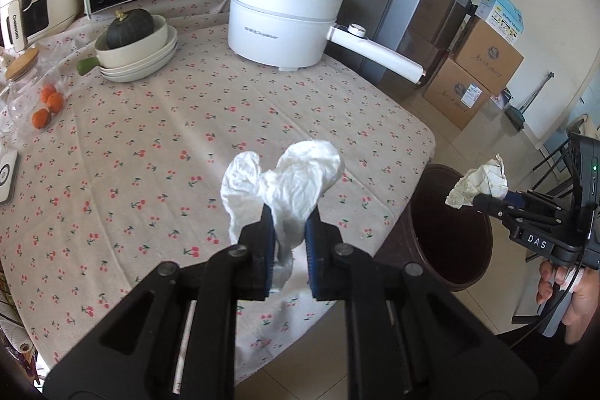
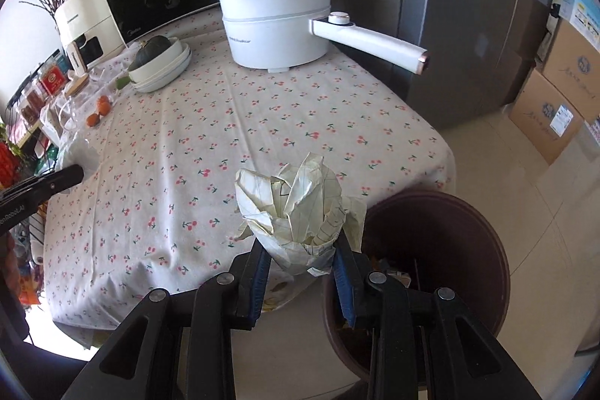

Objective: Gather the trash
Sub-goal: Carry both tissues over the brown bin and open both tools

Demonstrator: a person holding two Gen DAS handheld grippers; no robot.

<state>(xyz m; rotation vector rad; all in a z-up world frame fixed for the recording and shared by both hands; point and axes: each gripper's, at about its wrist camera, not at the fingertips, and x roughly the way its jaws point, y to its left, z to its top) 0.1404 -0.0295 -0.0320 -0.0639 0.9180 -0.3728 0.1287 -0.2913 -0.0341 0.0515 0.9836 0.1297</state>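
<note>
White tissue [image 1: 288, 182] is soft and light; each hand-held gripper [image 1: 287, 231] squeezes its wad low down, the right [image 2: 302, 250] on crumpled paper [image 2: 300, 208].

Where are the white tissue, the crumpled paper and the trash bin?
white tissue [image 1: 296, 182]: left wrist view, middle of the wad.
crumpled paper [image 2: 300, 208]: right wrist view, centre of the ball.
trash bin [image 2: 483, 223]: right wrist view, inner far wall.

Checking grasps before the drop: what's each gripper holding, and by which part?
Left gripper: crumpled white tissue, pinched at its lower end. Right gripper: crumpled lined paper, held by its base.
</note>
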